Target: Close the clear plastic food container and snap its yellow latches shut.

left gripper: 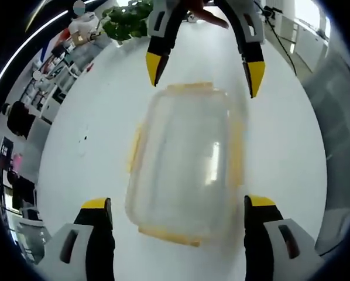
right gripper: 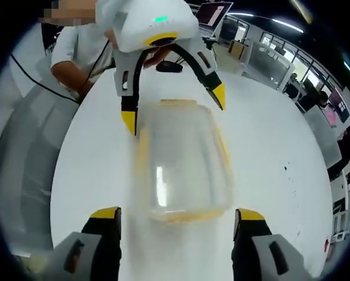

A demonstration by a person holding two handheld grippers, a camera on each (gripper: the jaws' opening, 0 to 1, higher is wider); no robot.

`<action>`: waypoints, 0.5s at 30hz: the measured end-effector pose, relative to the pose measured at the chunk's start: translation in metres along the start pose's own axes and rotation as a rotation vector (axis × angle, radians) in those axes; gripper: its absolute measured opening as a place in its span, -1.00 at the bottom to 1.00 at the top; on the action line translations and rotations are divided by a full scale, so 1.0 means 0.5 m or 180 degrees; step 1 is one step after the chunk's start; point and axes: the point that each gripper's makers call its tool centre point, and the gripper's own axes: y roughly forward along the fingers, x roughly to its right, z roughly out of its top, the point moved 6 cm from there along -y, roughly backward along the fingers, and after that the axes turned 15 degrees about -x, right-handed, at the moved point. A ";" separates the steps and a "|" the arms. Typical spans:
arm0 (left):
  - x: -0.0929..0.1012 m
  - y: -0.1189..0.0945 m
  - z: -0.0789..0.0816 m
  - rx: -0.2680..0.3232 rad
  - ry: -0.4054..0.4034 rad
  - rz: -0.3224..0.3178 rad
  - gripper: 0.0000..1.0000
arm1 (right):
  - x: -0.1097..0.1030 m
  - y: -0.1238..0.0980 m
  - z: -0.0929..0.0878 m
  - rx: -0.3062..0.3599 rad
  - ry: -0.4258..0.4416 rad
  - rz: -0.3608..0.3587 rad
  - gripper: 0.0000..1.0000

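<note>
Left tool (left gripper: 178,211), jaws apart, faces one clear container (left gripper: 184,161) on the white table (left gripper: 105,117); nothing shows inside it. Right tool (right gripper: 178,219), in the right gripper view, jaws apart, faces that container (right gripper: 184,161) with yellow latches (right gripper: 186,216).

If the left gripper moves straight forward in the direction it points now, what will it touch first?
Most likely the clear container, which lies directly ahead between the left gripper's open fingers on the white table. The right gripper waits beyond it. Depth is uncertain.
</note>
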 end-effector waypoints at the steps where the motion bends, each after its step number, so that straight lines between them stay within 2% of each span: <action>1: 0.001 -0.002 0.000 0.0009 -0.0004 0.0001 0.83 | -0.003 -0.002 -0.002 0.0001 0.0013 0.0005 0.56; 15: 0.038 -0.034 -0.006 0.0167 -0.0210 0.0043 0.81 | -0.050 -0.034 -0.014 0.0224 0.0420 -0.0117 0.56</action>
